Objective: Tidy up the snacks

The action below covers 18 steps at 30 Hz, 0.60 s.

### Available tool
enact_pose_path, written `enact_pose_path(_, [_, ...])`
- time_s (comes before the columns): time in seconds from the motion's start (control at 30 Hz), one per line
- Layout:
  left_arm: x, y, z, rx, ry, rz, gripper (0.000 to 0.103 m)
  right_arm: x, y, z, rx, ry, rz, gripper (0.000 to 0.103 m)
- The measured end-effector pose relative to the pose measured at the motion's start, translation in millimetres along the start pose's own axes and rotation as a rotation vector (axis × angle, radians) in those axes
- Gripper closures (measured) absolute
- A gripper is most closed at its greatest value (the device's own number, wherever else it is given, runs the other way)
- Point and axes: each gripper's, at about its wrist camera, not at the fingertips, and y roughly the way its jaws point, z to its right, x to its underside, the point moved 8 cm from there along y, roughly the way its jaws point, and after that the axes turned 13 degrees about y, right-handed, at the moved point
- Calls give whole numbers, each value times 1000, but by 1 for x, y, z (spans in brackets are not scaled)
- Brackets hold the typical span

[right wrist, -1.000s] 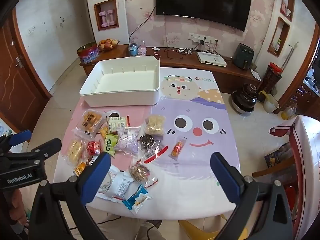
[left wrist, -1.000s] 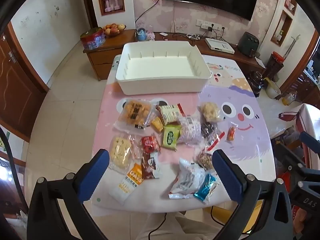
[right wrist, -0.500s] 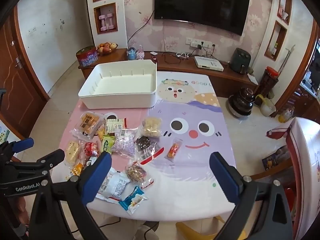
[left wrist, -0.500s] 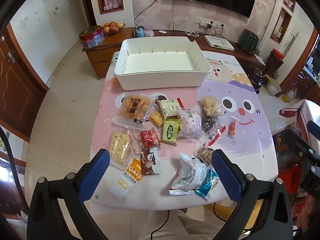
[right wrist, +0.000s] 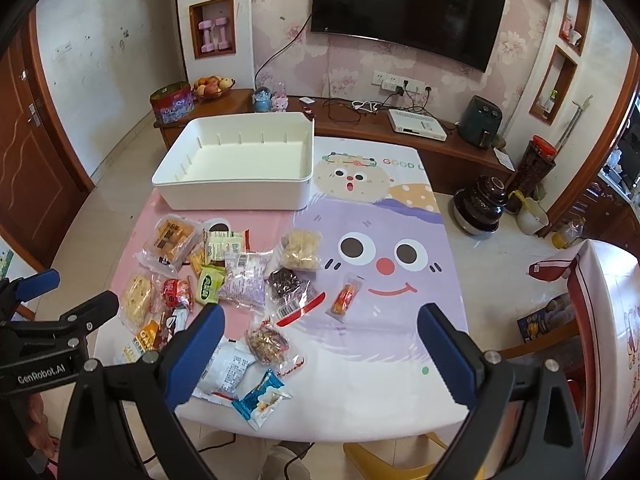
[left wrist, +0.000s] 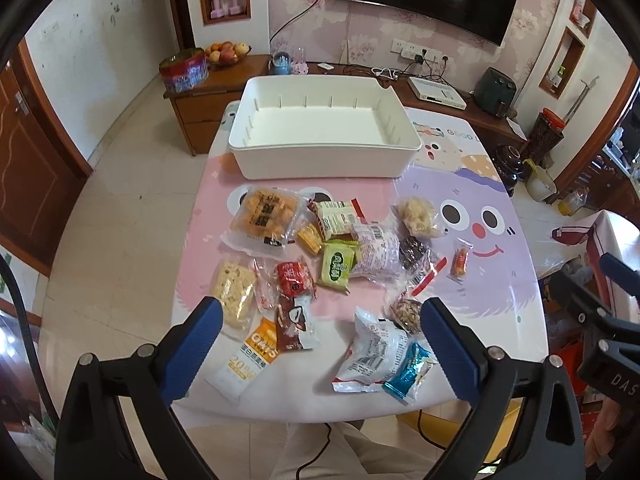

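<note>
left gripper [left wrist: 320, 320]: jaws spread wide, holding nothing, lower centre of frame. right gripper [right wrist: 320, 328]: jaws spread wide, holding nothing, lower centre. snack packets [left wrist: 340, 268]: scattered mid-frame on cartoon table cover [right wrist: 400, 300]. white bin [left wrist: 324, 142]: upper centre, beyond the packets.

Black gripper [left wrist: 320, 316] frames with silver screws, blue finger pads [left wrist: 450, 350].

Table [left wrist: 500, 300] bears white bin [left wrist: 324, 160] and scattered snack packets [left wrist: 336, 268]
</note>
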Motion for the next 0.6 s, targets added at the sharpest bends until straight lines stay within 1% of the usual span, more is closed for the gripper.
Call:
enact_pose_path(0.1, [5, 2, 2, 0, -9, -18, 5, 5, 3, -1, -13, 2, -18, 5])
enact_pose_path(0.27, [10, 1, 3, -9, -31, -24, 5, 10, 5, 4, 4, -1, -31, 5])
enact_pose_path(0.6, [19, -8, 2, -54, -49, -26, 5, 15, 7, 10, -35, 31, -52, 5])
